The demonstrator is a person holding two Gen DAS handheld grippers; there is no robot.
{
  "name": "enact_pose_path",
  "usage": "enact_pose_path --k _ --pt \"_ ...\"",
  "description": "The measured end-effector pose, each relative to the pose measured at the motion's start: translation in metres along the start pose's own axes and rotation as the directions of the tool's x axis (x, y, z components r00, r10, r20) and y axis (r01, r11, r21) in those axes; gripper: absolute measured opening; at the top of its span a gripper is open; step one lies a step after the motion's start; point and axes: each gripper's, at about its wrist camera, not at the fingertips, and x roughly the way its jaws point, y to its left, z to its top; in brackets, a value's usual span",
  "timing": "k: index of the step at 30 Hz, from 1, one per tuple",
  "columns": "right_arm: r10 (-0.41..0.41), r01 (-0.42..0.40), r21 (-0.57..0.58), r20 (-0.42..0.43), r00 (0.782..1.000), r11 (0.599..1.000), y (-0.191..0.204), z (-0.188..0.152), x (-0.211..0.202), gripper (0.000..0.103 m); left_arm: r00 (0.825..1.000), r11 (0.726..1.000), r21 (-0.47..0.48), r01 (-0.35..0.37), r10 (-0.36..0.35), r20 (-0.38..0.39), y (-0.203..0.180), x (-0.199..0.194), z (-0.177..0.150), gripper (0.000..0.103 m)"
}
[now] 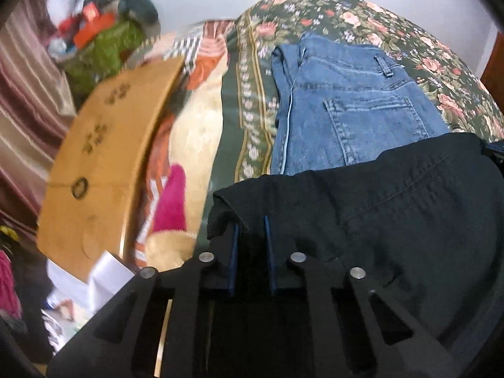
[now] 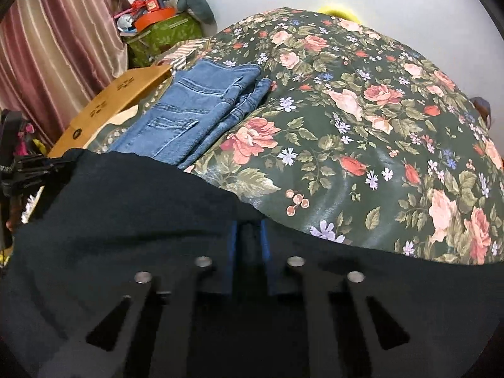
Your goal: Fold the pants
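Left wrist view: I'm pinching the black pants edge with the left gripper; the right gripper is clamping it too, on the floral bedspread. Next, I'd judge, lifting both together and folding over.

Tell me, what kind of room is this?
Probably a bedroom: a bed under a flowery bedspread, folded blue jeans lying on it, and striped curtains beside it.
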Motion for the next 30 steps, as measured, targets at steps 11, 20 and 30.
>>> enact_pose_path --k 11,20,30 --pt "-0.055 0.055 -0.048 0.001 0.999 0.997 -0.007 0.004 -0.006 0.069 0.999 1.0 -0.025 0.013 -0.012 0.051 0.011 -0.009 0.013 0.012" --pt "0.052 -0.052 0.009 -0.017 0.999 0.999 -0.014 0.009 0.017 0.044 1.0 1.0 0.0 0.008 -0.008 0.028 0.002 0.014 0.004 0.012" --pt "-0.05 0.049 0.017 0.041 0.998 0.999 0.012 -0.004 -0.026 0.005 0.987 0.998 -0.008 0.055 -0.053 0.149 0.007 -0.053 0.008 0.01"
